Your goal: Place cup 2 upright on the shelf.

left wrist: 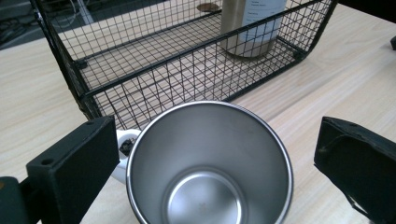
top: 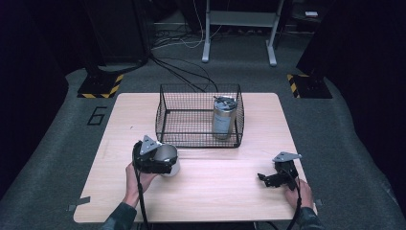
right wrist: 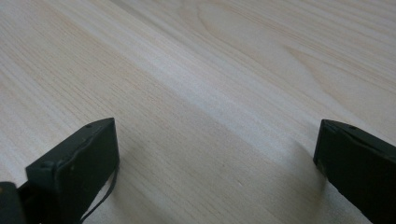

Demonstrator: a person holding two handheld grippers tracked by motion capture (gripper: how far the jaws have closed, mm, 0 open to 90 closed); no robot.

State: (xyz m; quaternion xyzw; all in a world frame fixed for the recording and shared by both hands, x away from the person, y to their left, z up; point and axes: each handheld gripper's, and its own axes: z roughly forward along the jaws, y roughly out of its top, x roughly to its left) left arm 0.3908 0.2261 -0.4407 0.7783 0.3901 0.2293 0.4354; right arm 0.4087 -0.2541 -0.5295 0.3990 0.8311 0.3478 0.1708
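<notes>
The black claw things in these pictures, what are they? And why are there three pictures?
They are grippers, pinching tools a person holds, one in each hand. One camera looks down from above; one rides on each gripper. The left gripper has its open jaws on either side of a shiny metal cup, not yet squeezing it. The right gripper is open over bare wooden table. On the table stands a black wire basket with a metal bottle inside.

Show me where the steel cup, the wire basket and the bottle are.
steel cup (left wrist: 205,186), left gripper view, inner wall.
wire basket (top: 165,117), high view, left side mesh.
bottle (top: 223,120), high view, middle of its body.
</notes>
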